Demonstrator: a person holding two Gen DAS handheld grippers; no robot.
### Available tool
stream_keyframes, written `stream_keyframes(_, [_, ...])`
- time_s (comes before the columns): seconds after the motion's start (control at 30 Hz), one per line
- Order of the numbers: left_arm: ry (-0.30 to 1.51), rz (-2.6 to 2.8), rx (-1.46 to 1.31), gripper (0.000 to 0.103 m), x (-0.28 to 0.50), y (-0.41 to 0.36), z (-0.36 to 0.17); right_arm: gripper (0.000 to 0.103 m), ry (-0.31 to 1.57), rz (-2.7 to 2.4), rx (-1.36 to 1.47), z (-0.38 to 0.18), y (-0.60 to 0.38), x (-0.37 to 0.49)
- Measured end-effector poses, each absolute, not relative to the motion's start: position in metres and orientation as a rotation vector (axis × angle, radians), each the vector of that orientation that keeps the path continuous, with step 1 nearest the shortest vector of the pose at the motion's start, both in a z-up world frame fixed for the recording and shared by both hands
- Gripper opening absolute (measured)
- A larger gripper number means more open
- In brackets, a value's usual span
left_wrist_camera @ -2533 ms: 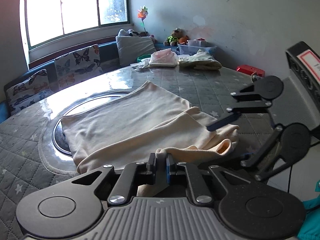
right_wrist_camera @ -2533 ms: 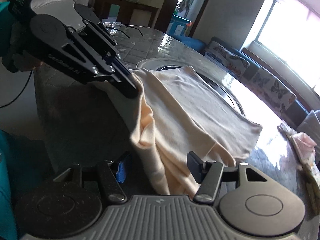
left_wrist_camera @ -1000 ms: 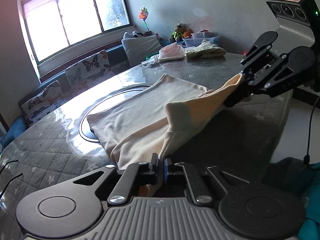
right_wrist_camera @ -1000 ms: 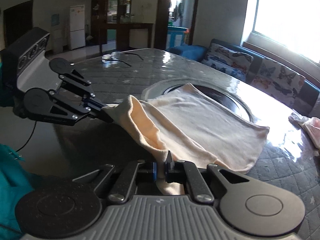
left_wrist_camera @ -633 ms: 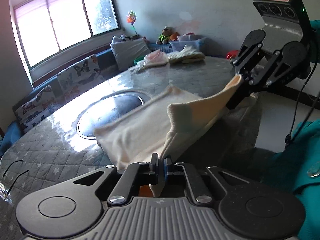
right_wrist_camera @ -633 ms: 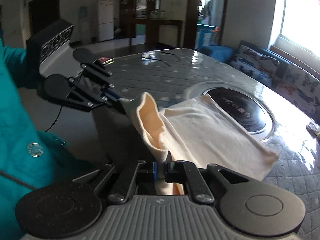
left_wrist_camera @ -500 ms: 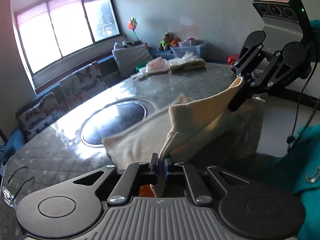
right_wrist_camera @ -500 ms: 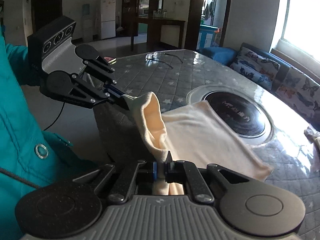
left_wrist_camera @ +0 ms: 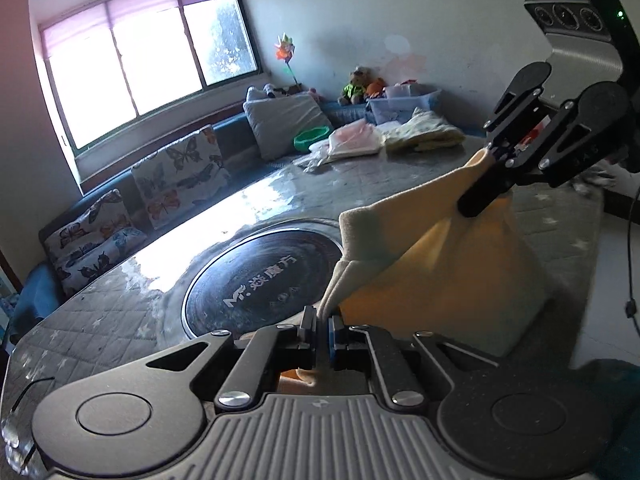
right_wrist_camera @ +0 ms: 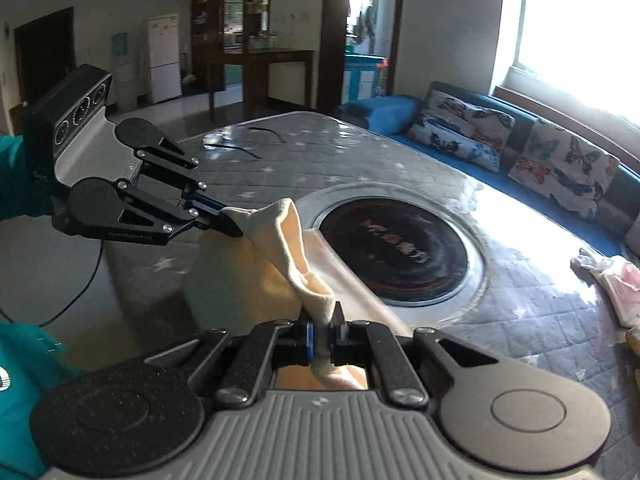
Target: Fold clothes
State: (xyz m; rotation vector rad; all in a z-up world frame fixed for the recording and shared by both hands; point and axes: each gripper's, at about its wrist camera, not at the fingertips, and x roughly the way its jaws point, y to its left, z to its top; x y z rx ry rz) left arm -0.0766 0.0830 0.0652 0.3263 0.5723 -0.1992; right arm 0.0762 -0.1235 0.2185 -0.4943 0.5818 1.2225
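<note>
Cream knit garment (left_wrist_camera: 432, 264), one piece, hangs lifted over the near edge of the grey quilted star-print table (left_wrist_camera: 120, 312), pinched at two spots. Left black gripper (left_wrist_camera: 322, 330) is clamped tight on one edge; right black gripper (right_wrist_camera: 322, 332) is clamped on another. One dark round inset plate (right_wrist_camera: 396, 254) lies uncovered. Two butterfly-print cushions (right_wrist_camera: 512, 148) line the blue bench.

Butterfly cushions (left_wrist_camera: 182, 172) behind quilted table (right_wrist_camera: 360, 168)
</note>
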Motion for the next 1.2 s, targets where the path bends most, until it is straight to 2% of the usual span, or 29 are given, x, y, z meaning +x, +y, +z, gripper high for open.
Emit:
stream_keyframes(0.3, [0.682,-0.139,0.284,0.007,0.001,0.101,0.027,0.006,0.656,1.122,-0.500,0.172,-0.086,0.136])
stream_keyframes(0.57, [0.736,-0.073,0.262,0.011,0.031,0.103,0.003,0.009,0.719,1.010,-0.430,0.129,-0.072,0.158])
stream_keyframes(0.6, [0.739,-0.068,0.258,0.013,0.033,0.103,0.001,0.011,0.723,0.994,-0.412,0.127,-0.073,0.159])
stream_keyframes(0.63, [0.739,-0.059,0.252,0.014,0.035,0.103,0.001,0.019,0.724,0.974,-0.391,0.124,-0.074,0.161])
stream_keyframes(0.67, [0.737,-0.049,0.243,0.017,0.037,0.104,0.002,0.021,0.725,0.954,-0.370,0.122,-0.074,0.162])
stream_keyframes(0.73, [0.731,-0.031,0.234,0.023,0.039,0.106,0.003,0.026,0.733,0.925,-0.322,0.120,-0.078,0.165])
stream_keyframes(0.8, [0.733,-0.008,0.227,0.034,0.042,0.109,0.005,0.033,0.738,0.899,-0.300,0.120,-0.082,0.167])
stream_keyframes(0.83, [0.738,-0.003,0.215,0.034,0.044,0.112,0.006,0.038,0.736,0.885,-0.302,0.120,-0.081,0.169])
stream_keyframes(0.93, [0.753,0.014,0.183,0.040,0.049,0.119,0.007,0.039,0.734,0.857,-0.281,0.122,-0.085,0.174])
stream_keyframes(1.0, [0.763,0.040,0.183,0.049,0.052,0.122,0.007,0.040,0.732,0.840,-0.263,0.123,-0.089,0.177])
stream_keyframes(1.13, [0.758,0.064,0.165,0.052,0.052,0.128,0.013,0.040,0.701,0.796,-0.264,0.131,-0.089,0.175])
stream_keyframes(1.2, [0.736,0.062,0.156,0.052,0.048,0.129,0.020,0.036,0.666,0.808,-0.275,0.137,-0.086,0.170])
